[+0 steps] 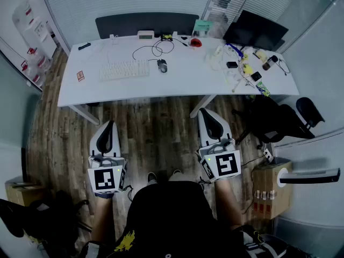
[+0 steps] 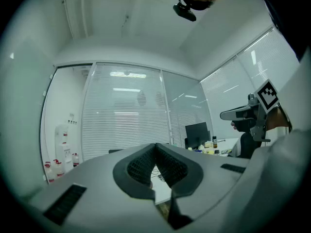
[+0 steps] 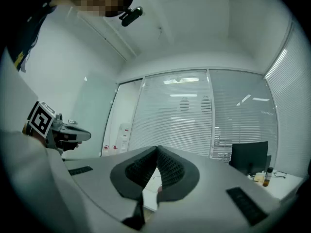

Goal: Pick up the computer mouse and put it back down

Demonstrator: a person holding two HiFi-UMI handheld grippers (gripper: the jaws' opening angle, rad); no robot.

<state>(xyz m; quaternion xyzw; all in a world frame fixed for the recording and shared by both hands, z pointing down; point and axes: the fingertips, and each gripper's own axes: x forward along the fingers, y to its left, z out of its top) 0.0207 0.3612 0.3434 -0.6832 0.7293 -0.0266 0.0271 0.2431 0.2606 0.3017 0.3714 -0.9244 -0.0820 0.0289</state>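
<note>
The dark computer mouse (image 1: 162, 65) lies on the white table (image 1: 102, 92), its cable looping toward the back edge, just right of a white keyboard (image 1: 124, 69). I stand well back from the table, over the wooden floor. My left gripper (image 1: 109, 124) and right gripper (image 1: 207, 112) are both held level in front of me, pointing at the table and far from the mouse. In the left gripper view the jaws of the left gripper (image 2: 156, 145) meet at the tips with nothing between them. The right gripper (image 3: 157, 148) looks the same, shut and empty.
A black monitor (image 1: 254, 30) and several small items (image 1: 242, 63) crowd the table's right end. A dark chair back (image 1: 146, 23) stands behind the table. A black office chair (image 1: 279, 117) and a cardboard box (image 1: 271, 190) sit at my right.
</note>
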